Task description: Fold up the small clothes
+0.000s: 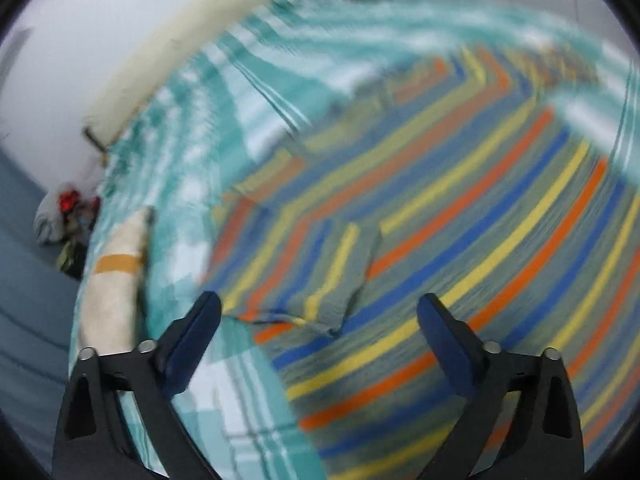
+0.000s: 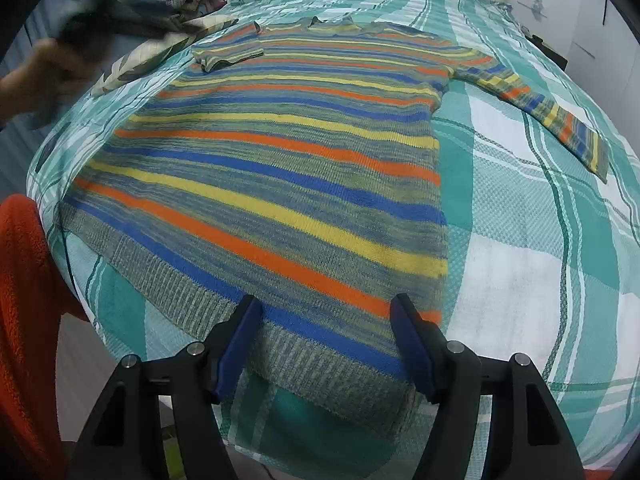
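Knitwear covers most of both views: a knitted sweater [image 2: 280,168] striped in orange, yellow, blue and grey-green lies spread flat on a bed under a teal-and-white checked bedspread [image 2: 520,240]. Its ribbed hem is nearest the right wrist camera, one long sleeve [image 2: 540,108] stretches out to the right across the spread, and the other sleeve [image 2: 228,54] is folded in over the chest near the collar. The right hand-held gripper [image 2: 326,320] tilts steeply down over the hem corner, its blue-padded fingers standing apart with the ribbed edge showing between them; the pads do not press on the knit. The left hand-held gripper [image 1: 318,320] also angles downward, its jaws spread wide and empty above the folded sleeve end, the view around it smeared with blur. In the right wrist view a blurred hand [image 2: 48,72] carries that left tool at the upper left, beside a leaf-patterned pillow [image 2: 160,52]. An orange fleece garment [image 2: 28,300] fills the lower left edge.
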Motion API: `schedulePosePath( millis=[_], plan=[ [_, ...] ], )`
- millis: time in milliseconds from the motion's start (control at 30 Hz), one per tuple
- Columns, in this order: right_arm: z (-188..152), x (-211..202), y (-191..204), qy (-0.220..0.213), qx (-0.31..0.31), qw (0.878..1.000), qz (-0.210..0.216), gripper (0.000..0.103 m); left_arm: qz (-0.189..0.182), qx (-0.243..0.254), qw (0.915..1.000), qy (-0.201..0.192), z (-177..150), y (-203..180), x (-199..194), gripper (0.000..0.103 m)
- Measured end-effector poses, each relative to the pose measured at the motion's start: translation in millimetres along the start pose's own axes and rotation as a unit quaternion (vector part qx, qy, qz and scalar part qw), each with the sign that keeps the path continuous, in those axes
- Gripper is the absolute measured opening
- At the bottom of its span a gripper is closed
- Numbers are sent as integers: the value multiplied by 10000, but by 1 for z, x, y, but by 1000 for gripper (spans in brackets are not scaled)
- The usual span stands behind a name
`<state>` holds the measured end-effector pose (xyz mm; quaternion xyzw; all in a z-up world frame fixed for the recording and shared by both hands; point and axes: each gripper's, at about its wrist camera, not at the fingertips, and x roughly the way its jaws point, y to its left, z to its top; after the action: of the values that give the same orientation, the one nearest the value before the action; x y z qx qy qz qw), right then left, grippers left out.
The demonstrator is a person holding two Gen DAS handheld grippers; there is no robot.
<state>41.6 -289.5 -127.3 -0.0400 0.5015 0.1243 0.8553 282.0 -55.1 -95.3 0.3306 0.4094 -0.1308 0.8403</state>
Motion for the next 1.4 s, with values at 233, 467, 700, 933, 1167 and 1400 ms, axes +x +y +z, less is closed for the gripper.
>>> schedulePosePath(
  millis=[233, 467, 700, 933, 1167, 1400],
  plan=[
    [-1, 1, -1, -9, 82, 10000, 22, 69, -348, -699, 9961, 410, 0, 27, 61, 48],
    [-1, 4, 0, -9, 106, 9999, 30, 73, -769, -3555, 9315, 106, -30, 153, 43, 5],
    [-1, 5, 1, -12, 120, 9999, 28, 74, 236, -5693, 8211, 342, -129, 278, 48, 4],
    [-1, 8, 3, -5, 99, 10000, -7, 78, 378, -5661, 8203, 716, -154, 270, 61, 4],
    [-1, 8, 3, -5, 101, 9999, -4, 78, 336, -5828, 8075, 842, -164, 278, 72, 4],
    [-1, 8, 3, -6, 101, 9999, -2, 78, -136, -6303, 7720, 808, -185, 278, 68, 3]
  ],
)
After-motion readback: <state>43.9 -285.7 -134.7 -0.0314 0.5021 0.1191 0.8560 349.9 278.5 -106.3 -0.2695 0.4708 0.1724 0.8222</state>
